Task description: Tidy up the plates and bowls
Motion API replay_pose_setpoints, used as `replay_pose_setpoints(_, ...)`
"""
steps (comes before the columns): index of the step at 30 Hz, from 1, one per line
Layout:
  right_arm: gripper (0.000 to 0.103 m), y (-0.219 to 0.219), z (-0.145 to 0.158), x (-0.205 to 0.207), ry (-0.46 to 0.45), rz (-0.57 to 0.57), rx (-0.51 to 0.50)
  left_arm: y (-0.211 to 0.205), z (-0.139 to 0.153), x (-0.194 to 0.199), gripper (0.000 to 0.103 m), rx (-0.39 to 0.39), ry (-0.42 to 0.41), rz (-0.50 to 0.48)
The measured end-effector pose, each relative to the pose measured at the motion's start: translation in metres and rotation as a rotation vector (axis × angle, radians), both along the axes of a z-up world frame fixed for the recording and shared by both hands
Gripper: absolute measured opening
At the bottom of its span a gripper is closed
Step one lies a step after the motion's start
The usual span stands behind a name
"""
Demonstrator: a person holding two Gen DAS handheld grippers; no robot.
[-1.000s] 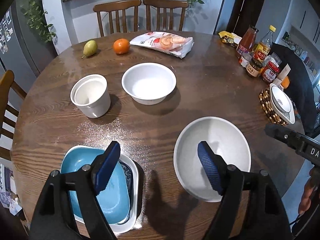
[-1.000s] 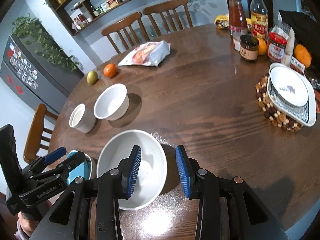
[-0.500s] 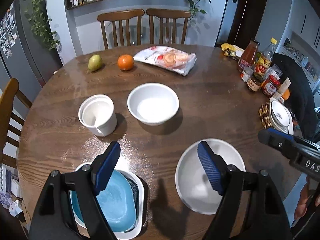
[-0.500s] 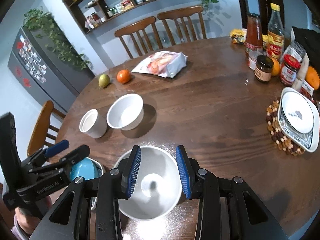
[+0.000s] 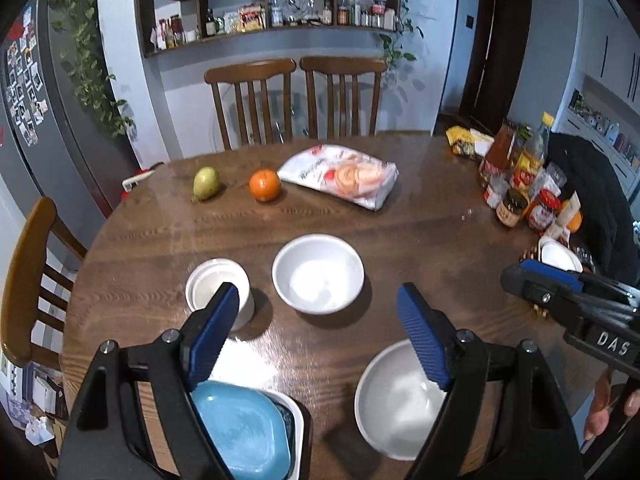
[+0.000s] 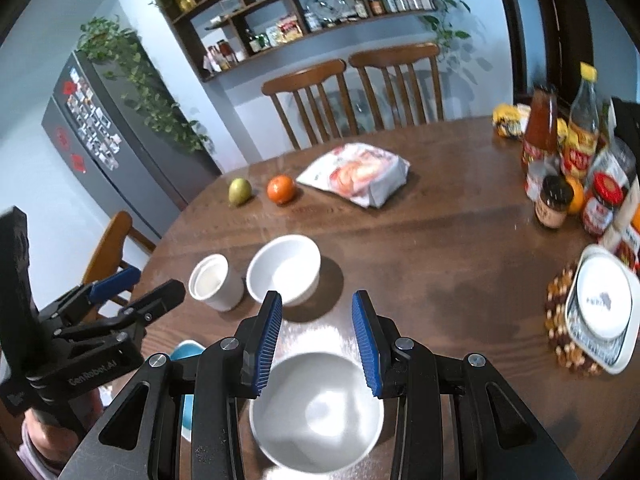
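Nearest, a blue square dish point(image 5: 240, 428) is nested in a white square tray point(image 5: 295, 420) under the left gripper point(image 5: 316, 344), fingers spread, nothing held. Right gripper point(image 6: 316, 340), also spread w/ nothing held, is hung over a large empty white bowl point(image 6: 316, 408). Farther: empty white bowl point(image 5: 318, 274) beside white cup point(image 5: 212, 284).

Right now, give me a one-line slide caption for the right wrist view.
Open right claw above a white bowl on the table, cup and second bowl beyond.
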State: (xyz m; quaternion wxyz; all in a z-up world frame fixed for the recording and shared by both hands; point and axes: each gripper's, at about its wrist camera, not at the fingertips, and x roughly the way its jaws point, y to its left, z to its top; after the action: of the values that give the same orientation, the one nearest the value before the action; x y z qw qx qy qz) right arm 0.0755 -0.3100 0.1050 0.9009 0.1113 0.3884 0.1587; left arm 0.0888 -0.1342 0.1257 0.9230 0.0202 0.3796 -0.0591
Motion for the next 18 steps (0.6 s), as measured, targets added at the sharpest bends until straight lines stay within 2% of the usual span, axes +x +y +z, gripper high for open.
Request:
replay_pose_setpoints(8, 0.037, 0.0, 0.01, 0.022, -0.018, 0.018, -0.03, 0.015, 0.007, 0.024, 0.084, -0.013, 0.009, 0.059)
replay_pose_setpoints(12, 0.037, 0.0, 0.015, 0.037, -0.031, 0.03, -0.035, 0.026, -0.002, 0.036, 0.084, -0.038, 0.04, 0.113)
replay_pose_setpoints(15, 0.037, 0.002, 0.014, 0.054, -0.026, 0.049, -0.031, 0.029, -0.021, 0.045, 0.087, -0.047, 0.089, 0.148)
replay_pose_setpoints(17, 0.05, 0.005, 0.005, 0.068, -0.001, 0.064, -0.022, 0.029, -0.037, 0.051, 0.088, -0.044, 0.126, 0.156)
replay_pose_setpoints(18, 0.051, 0.007, 0.001, 0.073, 0.012, 0.071, -0.022, 0.029, -0.045, 0.053, 0.088, -0.038, 0.144, 0.165)
